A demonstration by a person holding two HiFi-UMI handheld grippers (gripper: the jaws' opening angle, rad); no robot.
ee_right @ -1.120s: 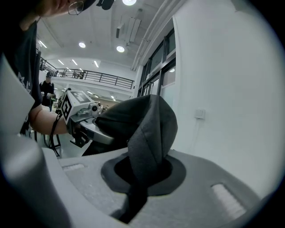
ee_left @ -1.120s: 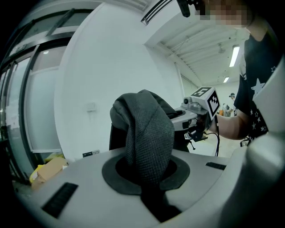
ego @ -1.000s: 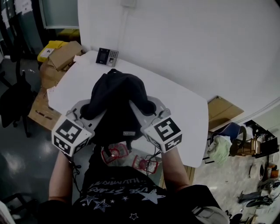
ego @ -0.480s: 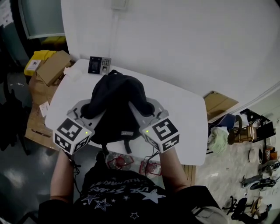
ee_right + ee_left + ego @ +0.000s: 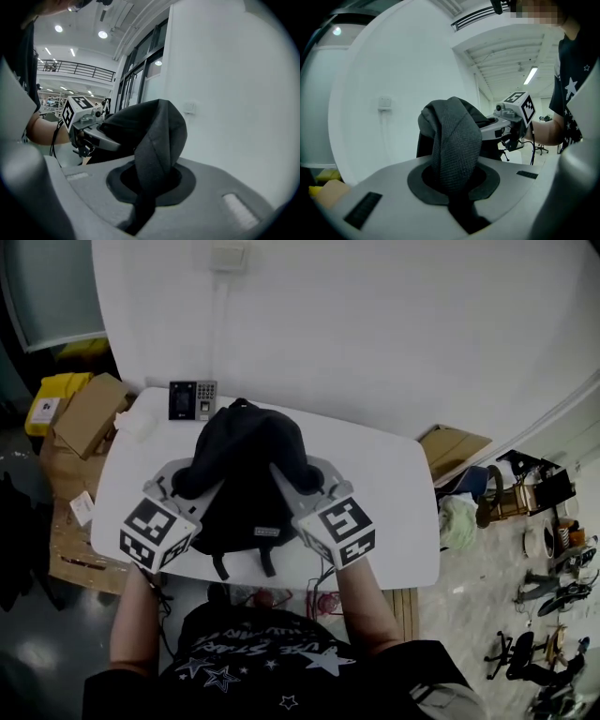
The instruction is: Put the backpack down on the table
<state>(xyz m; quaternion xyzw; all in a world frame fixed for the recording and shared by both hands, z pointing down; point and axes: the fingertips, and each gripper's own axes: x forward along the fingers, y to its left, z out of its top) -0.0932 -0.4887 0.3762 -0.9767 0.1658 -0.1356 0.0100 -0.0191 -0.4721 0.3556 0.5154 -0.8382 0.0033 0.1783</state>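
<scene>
Over the white table (image 5: 398,498), left gripper (image 5: 186,479) and right gripper (image 5: 306,478) jaws clamp straps (image 5: 454,140) of the bunched black backpack (image 5: 246,460)

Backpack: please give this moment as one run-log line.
item: backpack | left claw: shut on backpack | right claw: shut on backpack | place: over table, contact unclear

Backpack (image 5: 246,474) is hanging over table (image 5: 394,493), between left gripper (image 5: 186,476) and right gripper (image 5: 298,476), each gripping a strap. Keypad device (image 5: 191,399) is sitting at the table's far-left corner, and a cardboard box (image 5: 89,413) is lying left of the table.
</scene>
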